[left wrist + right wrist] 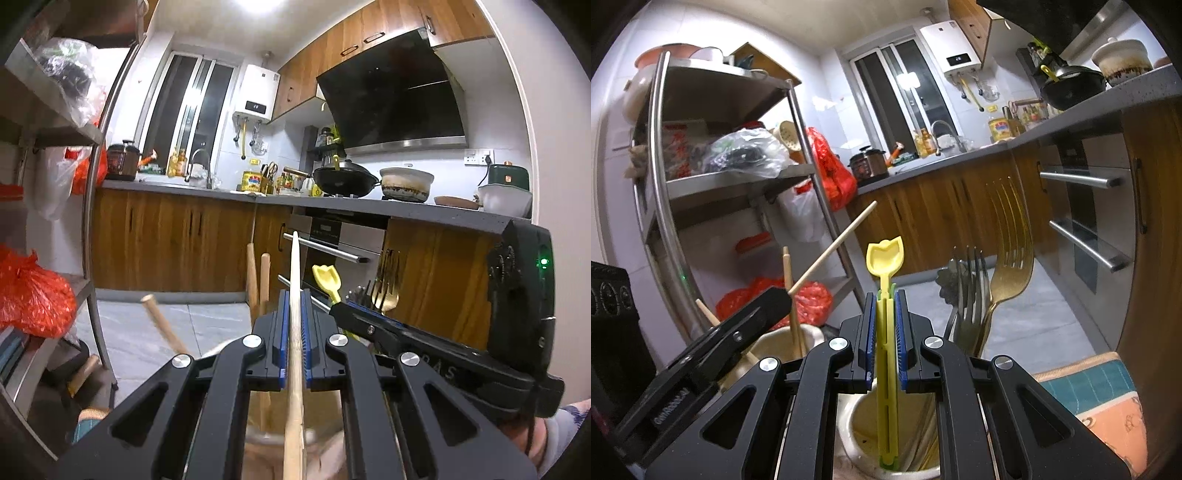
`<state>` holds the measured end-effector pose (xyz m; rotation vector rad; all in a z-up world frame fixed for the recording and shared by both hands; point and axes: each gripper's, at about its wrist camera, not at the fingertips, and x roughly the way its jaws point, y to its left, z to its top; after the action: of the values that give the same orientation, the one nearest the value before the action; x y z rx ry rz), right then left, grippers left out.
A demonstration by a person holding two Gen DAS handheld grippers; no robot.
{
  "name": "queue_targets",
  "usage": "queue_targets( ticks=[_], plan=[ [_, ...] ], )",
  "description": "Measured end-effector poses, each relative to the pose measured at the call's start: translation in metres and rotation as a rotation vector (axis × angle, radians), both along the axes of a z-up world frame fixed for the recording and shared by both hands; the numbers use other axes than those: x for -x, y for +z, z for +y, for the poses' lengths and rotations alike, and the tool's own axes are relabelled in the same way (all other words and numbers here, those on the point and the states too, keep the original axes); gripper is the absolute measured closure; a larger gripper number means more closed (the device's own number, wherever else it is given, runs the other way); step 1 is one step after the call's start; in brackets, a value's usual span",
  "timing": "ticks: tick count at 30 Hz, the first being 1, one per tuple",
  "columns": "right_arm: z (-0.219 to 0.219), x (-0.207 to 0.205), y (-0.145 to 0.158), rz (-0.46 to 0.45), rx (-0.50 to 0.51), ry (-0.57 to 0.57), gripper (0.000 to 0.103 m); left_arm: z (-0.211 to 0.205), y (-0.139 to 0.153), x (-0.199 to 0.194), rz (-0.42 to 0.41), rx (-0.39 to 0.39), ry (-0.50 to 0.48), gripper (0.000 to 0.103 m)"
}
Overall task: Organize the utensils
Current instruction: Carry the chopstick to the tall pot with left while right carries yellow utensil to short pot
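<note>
Kitchen cabinets (173,240) and a steel shelf rack (738,184) filled the background. At lower centre, the left gripper (294,332) was clamped on a wooden chopstick (294,280); the right gripper (886,332) was clamped on a yellow utensil (885,258) (standing in the cream holder (849,435)), forks (971,295) just right.

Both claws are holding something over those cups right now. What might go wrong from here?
The left gripper pinches a thin wooden chopstick along its length; it might slip or twist as it goes down. The right gripper holds a yellow utensil close beside the forks in the cream cup, so it may knock them. The two grippers work close together and might bump.
</note>
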<state>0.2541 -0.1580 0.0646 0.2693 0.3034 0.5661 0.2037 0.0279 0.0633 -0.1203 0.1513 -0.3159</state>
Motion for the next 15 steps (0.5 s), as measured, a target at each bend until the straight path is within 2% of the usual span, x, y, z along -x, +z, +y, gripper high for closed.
queue_targets(
  ticks=[7, 15],
  plan=[
    [-0.006, 0.009, -0.004, 0.02, 0.007, 0.004, 0.092, 0.019, 0.0, 0.015, 0.014, 0.08, -0.013, 0.097],
    [-0.006, 0.015, -0.01, 0.074, 0.073, 0.005, 0.092, 0.016, 0.003, 0.01, 0.021, 0.076, -0.012, 0.097]
  ],
)
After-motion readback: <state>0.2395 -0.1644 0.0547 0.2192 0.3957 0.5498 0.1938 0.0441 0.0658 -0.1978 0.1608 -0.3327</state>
